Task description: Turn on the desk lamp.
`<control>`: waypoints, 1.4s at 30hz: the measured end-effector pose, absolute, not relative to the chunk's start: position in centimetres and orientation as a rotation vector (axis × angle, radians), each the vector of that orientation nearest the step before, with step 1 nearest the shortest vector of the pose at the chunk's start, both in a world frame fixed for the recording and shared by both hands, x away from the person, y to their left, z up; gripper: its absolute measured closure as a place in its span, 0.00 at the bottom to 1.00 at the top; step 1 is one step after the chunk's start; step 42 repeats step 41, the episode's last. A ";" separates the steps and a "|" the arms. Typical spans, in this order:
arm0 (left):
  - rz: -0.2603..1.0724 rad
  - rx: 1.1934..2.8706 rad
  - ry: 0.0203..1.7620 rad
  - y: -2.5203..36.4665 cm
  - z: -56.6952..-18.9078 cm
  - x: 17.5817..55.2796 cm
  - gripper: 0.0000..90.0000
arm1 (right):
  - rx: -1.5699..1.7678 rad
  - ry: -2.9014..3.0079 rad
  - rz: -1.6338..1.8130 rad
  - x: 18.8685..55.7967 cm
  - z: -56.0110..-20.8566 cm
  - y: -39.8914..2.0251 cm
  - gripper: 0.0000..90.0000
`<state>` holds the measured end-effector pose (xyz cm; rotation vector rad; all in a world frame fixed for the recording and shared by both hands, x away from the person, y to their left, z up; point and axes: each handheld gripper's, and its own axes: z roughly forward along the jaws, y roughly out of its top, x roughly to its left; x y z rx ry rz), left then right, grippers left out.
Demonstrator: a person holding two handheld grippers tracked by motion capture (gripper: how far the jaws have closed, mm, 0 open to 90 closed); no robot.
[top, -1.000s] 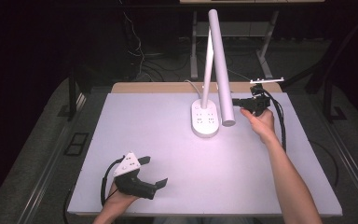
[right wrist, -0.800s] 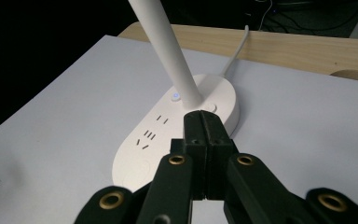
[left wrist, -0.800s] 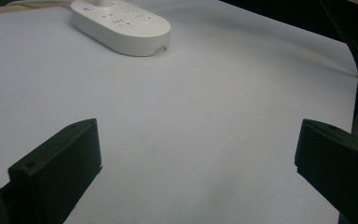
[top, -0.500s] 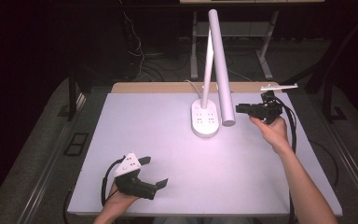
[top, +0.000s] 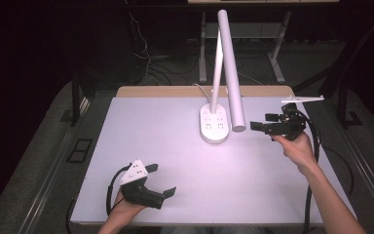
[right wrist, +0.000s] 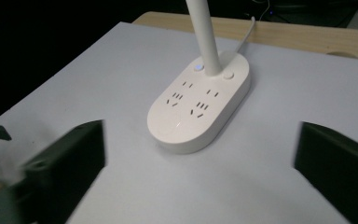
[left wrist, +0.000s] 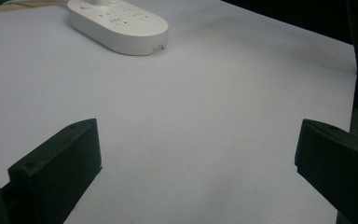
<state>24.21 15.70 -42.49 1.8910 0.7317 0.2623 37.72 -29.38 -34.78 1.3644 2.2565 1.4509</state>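
Both grippers are released, jaws spread wide with nothing between them. The left gripper (top: 161, 181) rests low at the near left of the white table (top: 141, 122), held in the left hand (top: 124, 207), jaws aimed toward the right and slightly away. The right gripper (top: 264, 122) is held up in the right hand (top: 299, 148) at the far right, jaws pointing left toward the lamp (top: 224, 73).

The lamp stands at the far middle of the table, near the back edge. Its base (right wrist: 200, 105) is a white oval, long axis running front to back, with rows of sockets on top and two small buttons beside the stem. A thin white stem rises from the back end of the base; a thicker white tube head slopes down toward the front right, its end just right of the base. A white cord runs off the back.
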 end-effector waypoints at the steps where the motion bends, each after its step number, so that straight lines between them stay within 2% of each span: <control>1: 0.262 1.890 0.731 15.7 -42.5 24.2 0.00 | 1.366 2.264 1.444 37.4 -34.8 -29.3 0.00; 14: 0.261 1.894 0.723 15.5 -42.5 24.1 0.00 | 1.317 2.239 1.515 32.3 -36.3 -29.4 0.00; 31: 0.271 1.891 0.735 15.7 -42.4 24.2 0.00 | 1.301 2.222 1.484 26.1 -40.6 -29.0 0.00; 42: 0.263 1.899 0.728 15.4 -42.5 24.1 0.00 | 1.219 2.253 1.417 23.9 -42.0 -28.3 0.00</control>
